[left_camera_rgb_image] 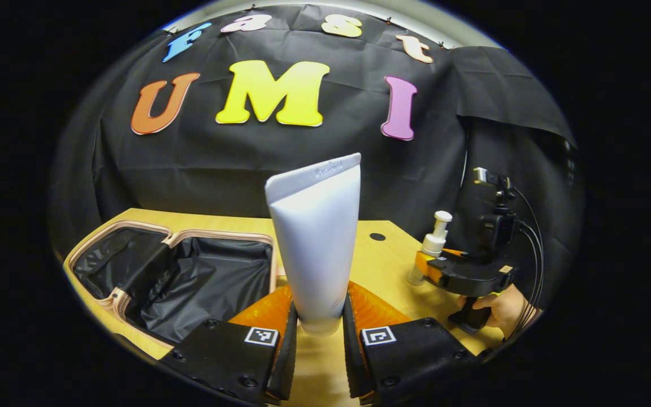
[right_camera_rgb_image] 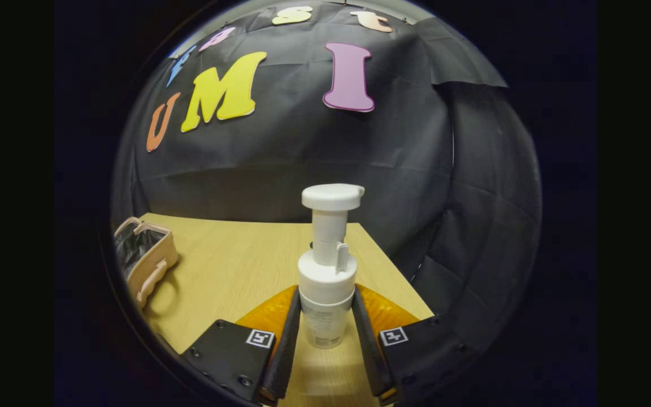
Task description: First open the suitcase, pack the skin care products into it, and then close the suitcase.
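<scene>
A white squeeze tube (left_camera_rgb_image: 315,237) stands cap-down between the fingers of my left gripper (left_camera_rgb_image: 319,334), which is shut on its lower end just above the wooden table (left_camera_rgb_image: 385,265). To its left the suitcase (left_camera_rgb_image: 190,277) lies open, showing black lining and a pale pink rim. A white pump bottle (right_camera_rgb_image: 327,277) stands upright on the table (right_camera_rgb_image: 235,254), and my right gripper (right_camera_rgb_image: 326,316) is shut on its body. In the left gripper view that bottle (left_camera_rgb_image: 434,240) and the right gripper (left_camera_rgb_image: 464,274), held by a hand (left_camera_rgb_image: 500,311), sit at the right. The suitcase (right_camera_rgb_image: 146,260) lies at the far left of the right gripper view.
Black cloth walls close off the back and right of the table. A small dark hole (left_camera_rgb_image: 377,237) marks the tabletop behind the tube. The table's right edge (right_camera_rgb_image: 399,277) runs close beside the pump bottle. Cables (left_camera_rgb_image: 532,237) hang from the right gripper.
</scene>
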{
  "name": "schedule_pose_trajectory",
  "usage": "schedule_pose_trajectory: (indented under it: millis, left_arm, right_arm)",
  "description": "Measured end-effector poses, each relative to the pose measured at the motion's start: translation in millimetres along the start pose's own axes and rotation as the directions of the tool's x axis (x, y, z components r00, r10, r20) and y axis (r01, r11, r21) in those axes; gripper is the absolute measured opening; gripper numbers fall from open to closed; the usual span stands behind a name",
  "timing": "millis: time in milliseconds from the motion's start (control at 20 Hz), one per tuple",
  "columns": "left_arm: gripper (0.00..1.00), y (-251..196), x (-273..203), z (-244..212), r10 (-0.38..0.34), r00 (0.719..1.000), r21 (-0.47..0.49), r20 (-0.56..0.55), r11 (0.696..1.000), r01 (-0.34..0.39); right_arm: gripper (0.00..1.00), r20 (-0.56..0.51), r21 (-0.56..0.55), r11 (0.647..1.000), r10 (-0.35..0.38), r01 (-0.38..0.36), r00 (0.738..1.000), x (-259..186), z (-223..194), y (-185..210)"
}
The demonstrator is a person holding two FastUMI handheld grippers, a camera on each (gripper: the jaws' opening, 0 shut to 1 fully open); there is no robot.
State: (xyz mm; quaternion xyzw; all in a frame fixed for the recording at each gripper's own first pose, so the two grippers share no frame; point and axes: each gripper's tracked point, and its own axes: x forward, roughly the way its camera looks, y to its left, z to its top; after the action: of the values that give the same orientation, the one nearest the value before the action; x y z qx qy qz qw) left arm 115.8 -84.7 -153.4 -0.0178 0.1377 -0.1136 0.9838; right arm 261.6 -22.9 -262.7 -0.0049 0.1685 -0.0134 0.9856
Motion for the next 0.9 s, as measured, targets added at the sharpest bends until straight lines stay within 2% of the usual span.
schedule_pose_trajectory:
  millis: [200,400,550,900]
  left_arm:
    - [0.40,37,-6,6,0.052,0.999,-0.020,0.007,0.998,-0.052]
    - [0.40,76,-17,17,0.098,0.995,-0.042,0.010,0.994,-0.097]
    - [0.40,108,-22,23,0.130,0.992,-0.037,0.004,0.991,-0.130]
    - [0.40,163,-8,-5,0.164,0.980,-0.012,-0.116,0.986,-0.166]
  right_arm:
    - [0.49,-0.004,0.019,1.000,0.020,-0.020,1.000,-27,2,6]
    - [0.49,0.068,-0.026,0.999,0.028,-0.027,0.997,-82,22,12]
    - [0.49,0.095,-0.020,0.999,0.038,-0.037,0.995,-122,33,27]
    - [0.49,0.181,-0.035,0.995,0.096,-0.091,0.979,-204,53,81]
